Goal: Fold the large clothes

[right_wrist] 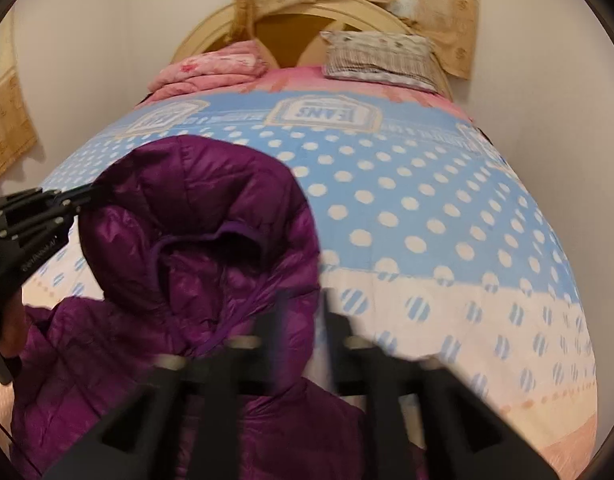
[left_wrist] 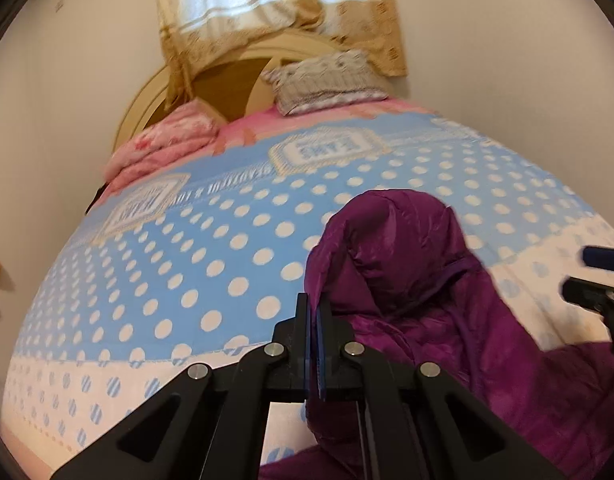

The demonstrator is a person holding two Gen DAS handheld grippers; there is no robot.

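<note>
A purple hooded puffer jacket (left_wrist: 407, 260) lies on the bed, its hood (right_wrist: 195, 208) raised off the cover. My left gripper (left_wrist: 313, 312) is shut, with the edge of the hood pinched between its blue pads. In the right wrist view the left gripper (right_wrist: 97, 194) comes in from the left and holds the hood's left rim. My right gripper (right_wrist: 309, 320) is blurred, its fingers apart at the hood's right edge and not pressing on the fabric. In the left wrist view the right gripper (left_wrist: 583, 276) shows at the right edge with its jaws spread.
The bed has a blue and cream polka-dot cover (right_wrist: 427, 200). A folded pink blanket (right_wrist: 211, 68) and a grey patterned pillow (right_wrist: 379, 60) lie by the cream headboard (right_wrist: 211, 28). A beige curtain (left_wrist: 275, 8) hangs behind. White walls flank the bed.
</note>
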